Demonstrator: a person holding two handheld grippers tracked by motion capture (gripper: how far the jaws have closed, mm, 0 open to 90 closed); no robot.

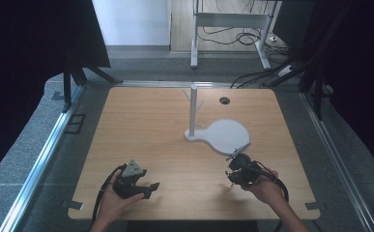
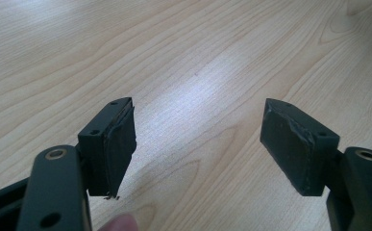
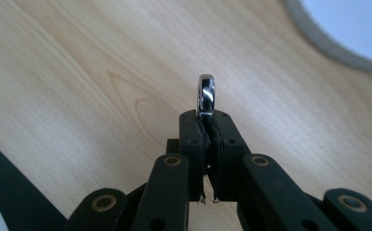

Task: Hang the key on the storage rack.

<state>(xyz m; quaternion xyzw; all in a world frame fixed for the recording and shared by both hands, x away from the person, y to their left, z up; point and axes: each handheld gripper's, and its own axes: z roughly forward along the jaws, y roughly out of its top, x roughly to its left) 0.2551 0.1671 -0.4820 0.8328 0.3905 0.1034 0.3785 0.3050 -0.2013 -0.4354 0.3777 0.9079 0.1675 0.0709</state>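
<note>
Beside white stand (image 1: 223, 135), right gripper (image 3: 206, 115) pinches ring (image 3: 206, 94)

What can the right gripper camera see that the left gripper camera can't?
Right gripper view: the right hand-held gripper is shut on a shiny silver ring that sticks up past its tips, and the curved edge of a white stand base sits at the top right corner.

Left gripper view: the left hand-held gripper is open, with nothing between its jaws.

Both: the light wooden table below the black jaws.
</note>
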